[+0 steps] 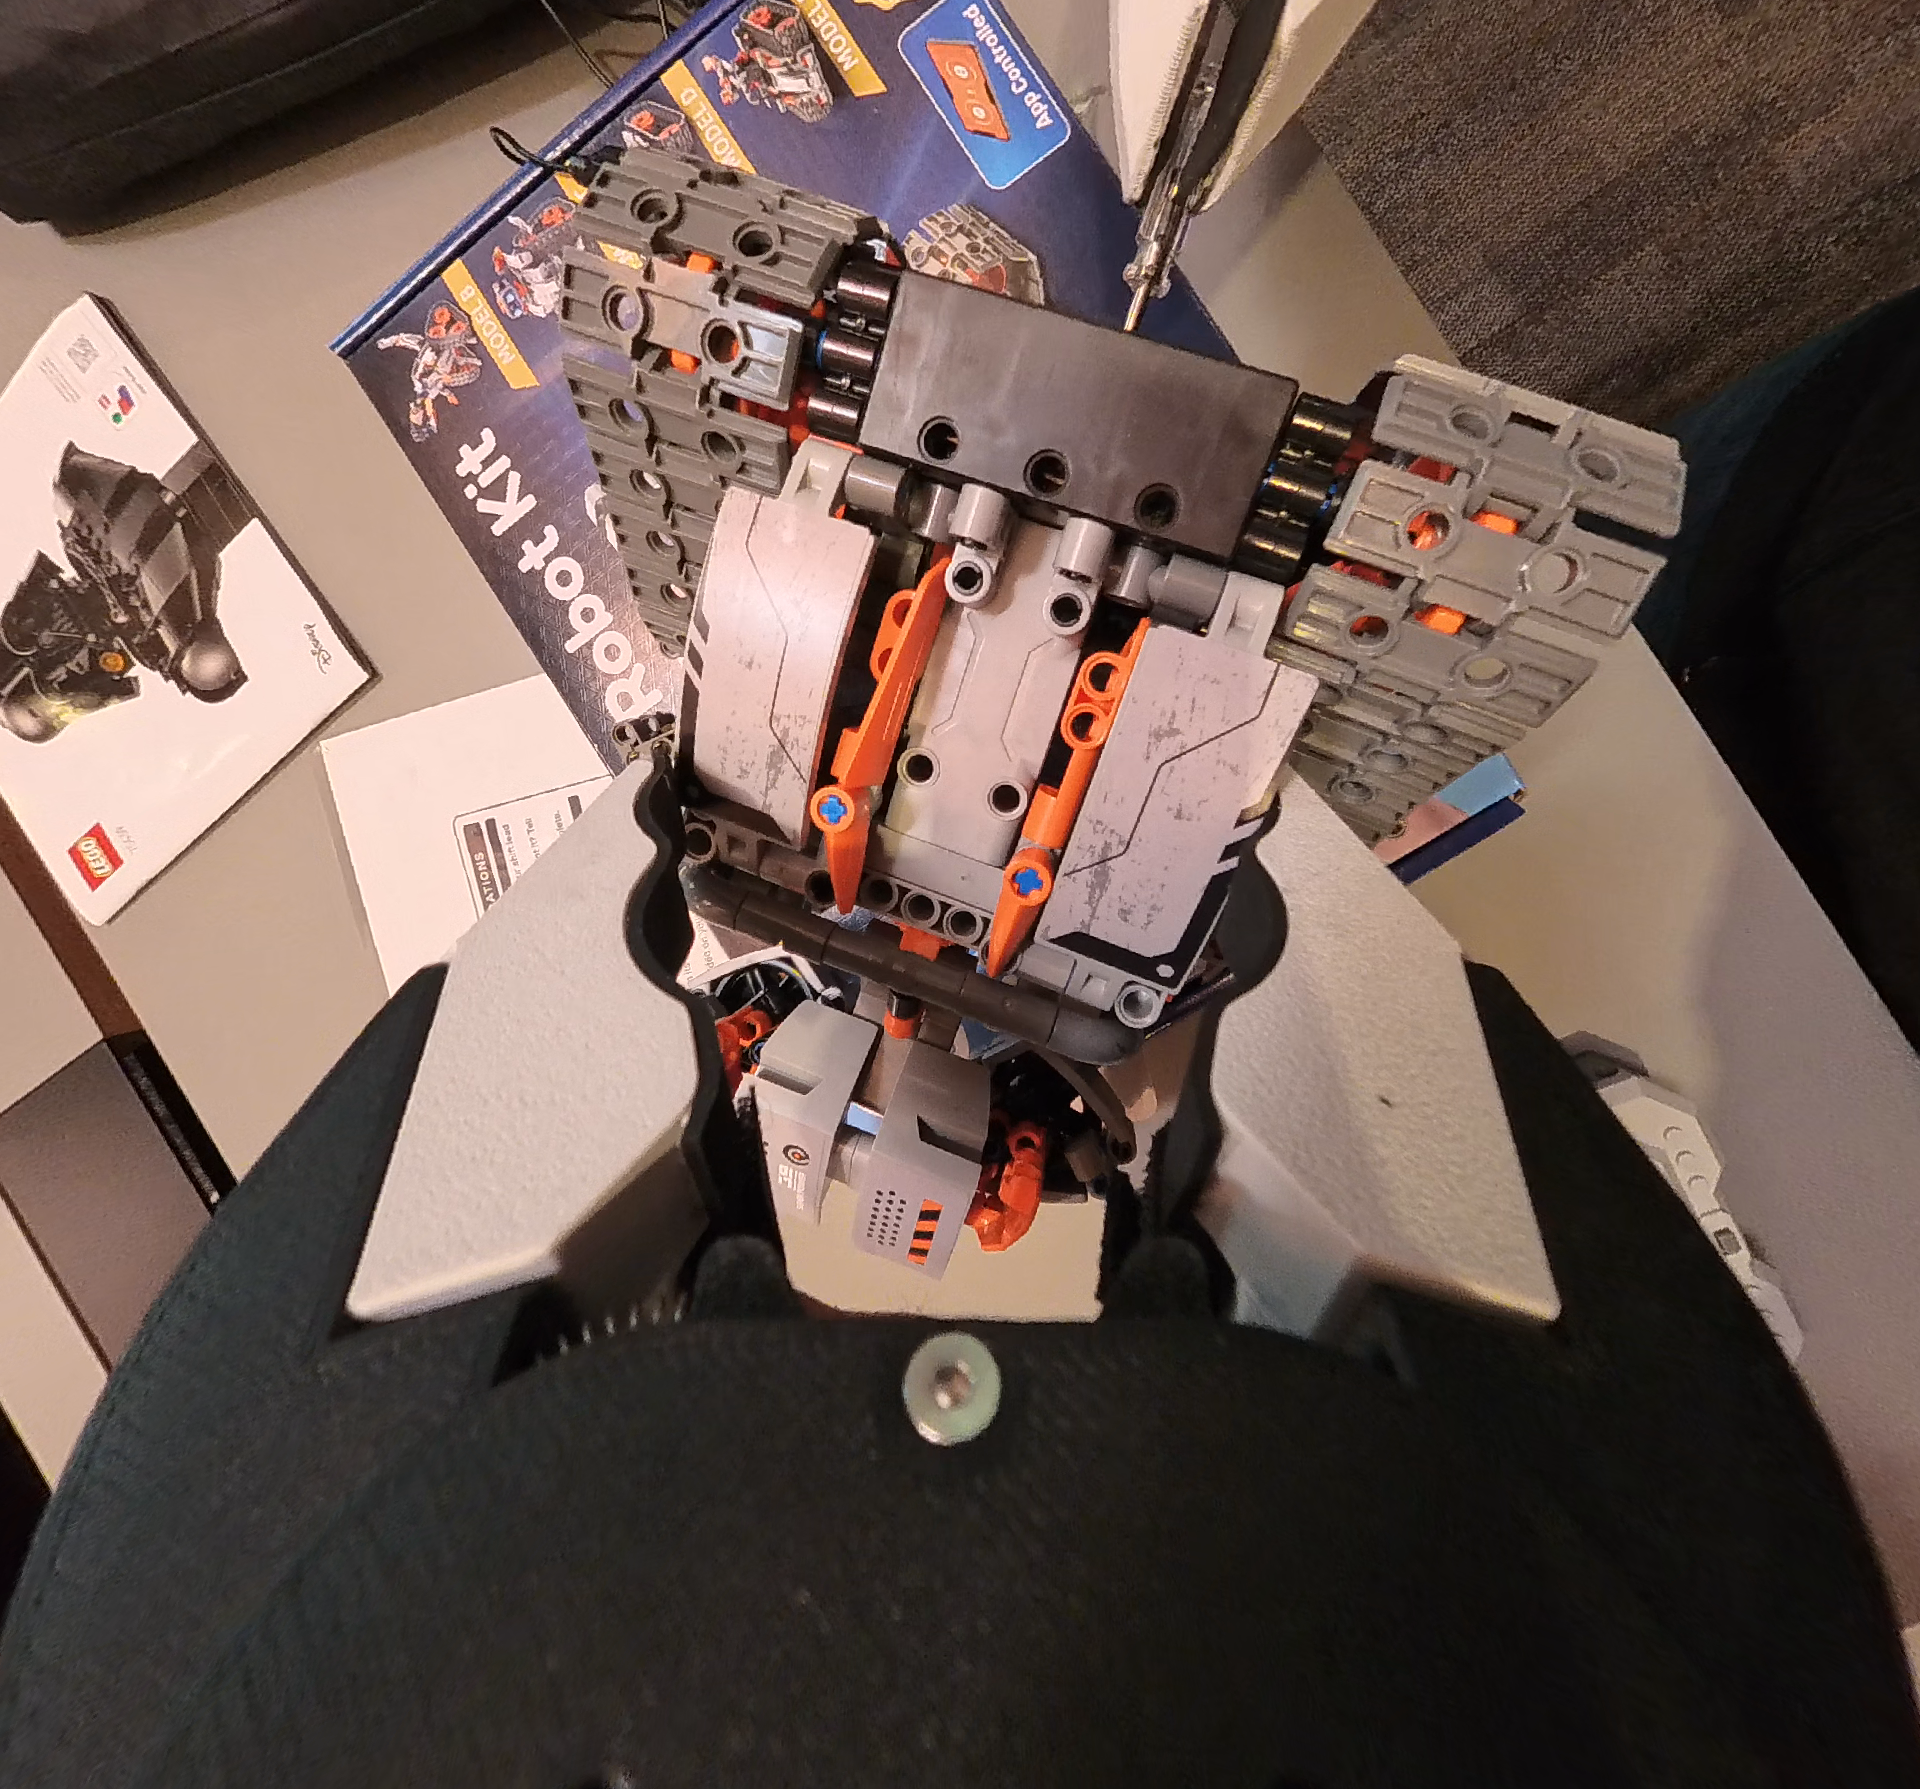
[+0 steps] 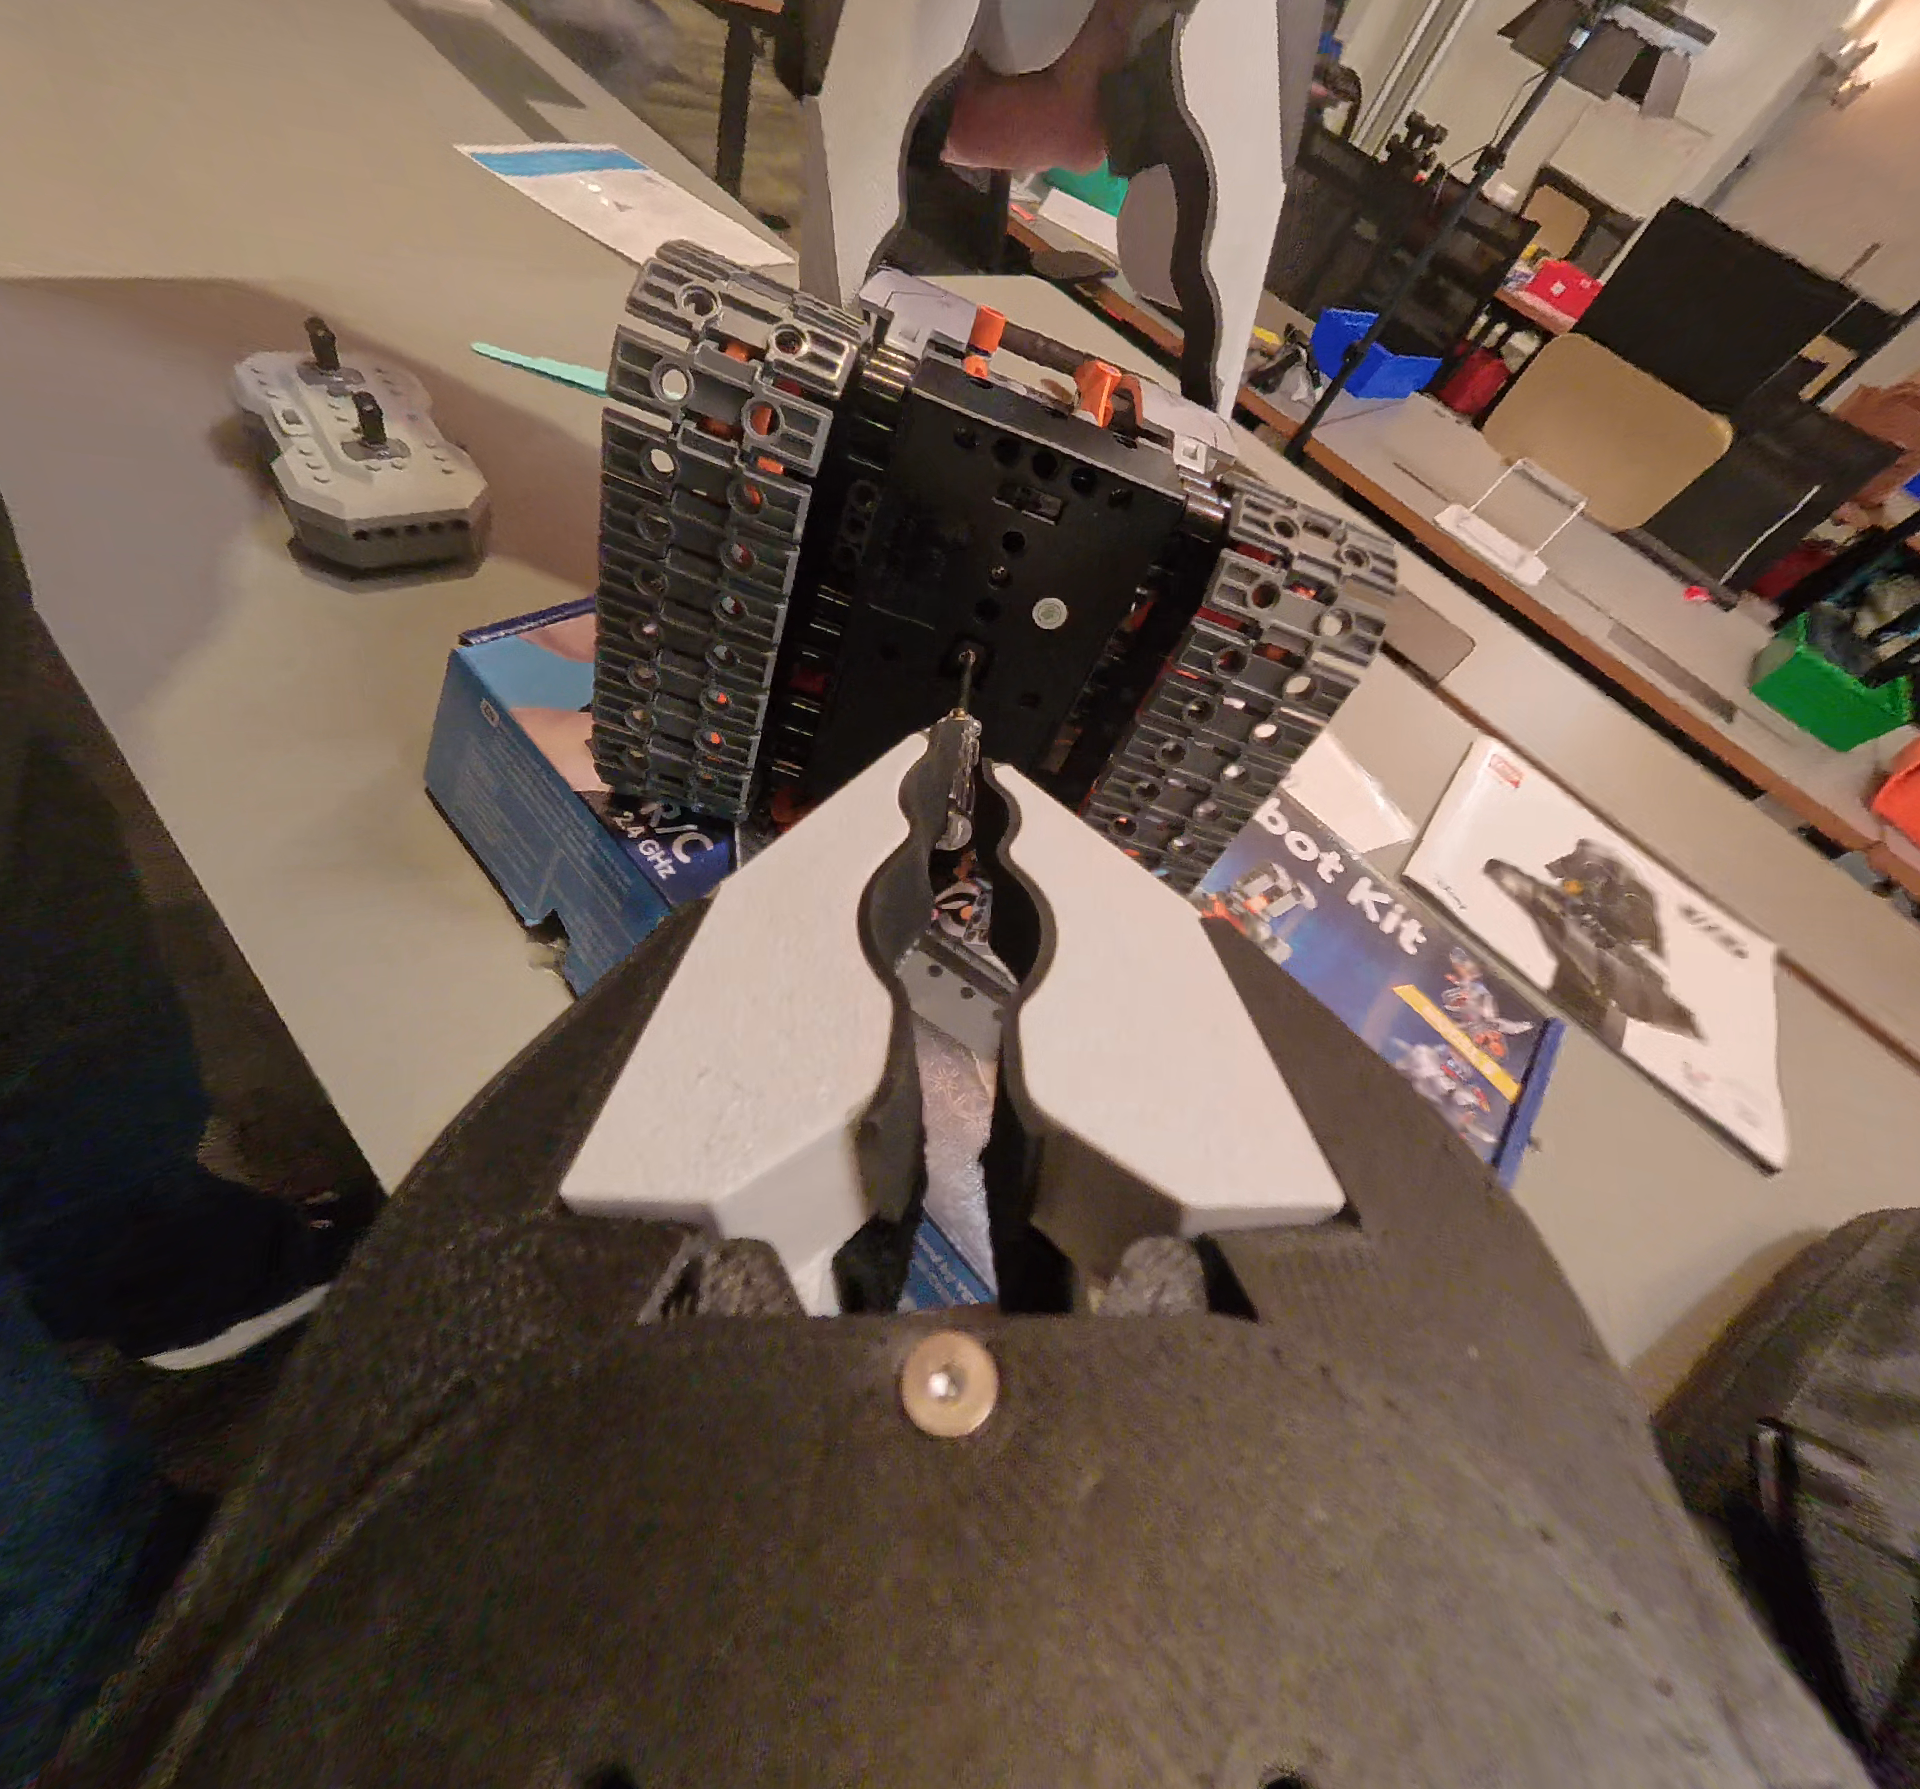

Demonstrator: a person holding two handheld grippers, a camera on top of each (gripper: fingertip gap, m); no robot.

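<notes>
The left gripper [image 1: 956, 866] holds the tracked model [image 1: 997, 659] between its two grey fingers [image 1: 540, 991], which press on the model's sides at the end near the camera; the jaws stand fairly wide because the body fills the gap. The model is upright, tipped on one end, with its grey and orange top panels facing the left wrist camera and a grey track [image 1: 665, 409] on each side. The right gripper [image 2: 961, 804] is closed narrowly on a small screwdriver [image 2: 961, 752], gripped by its handle between the fingertips. The thin shaft points forward and its tip sits in a hole of the black underside [image 2: 997, 544] of the model, so the tool touches the model from the opposite side to the left gripper. In the right wrist view the left gripper appears above the model, coming down on it from the top. The model stands on a blue box [image 2: 540, 804] that lies on the grey table [image 2: 260, 700]. To the left of the model in this view a grey remote [image 2: 358, 461] with two sticks lies on the table, well apart from it. On the other side a white booklet [image 2: 1600, 918] with a dark model pictured on it lies flat near the box. A white sheet [image 1: 457, 804] lies between the booklet and the box
</notes>
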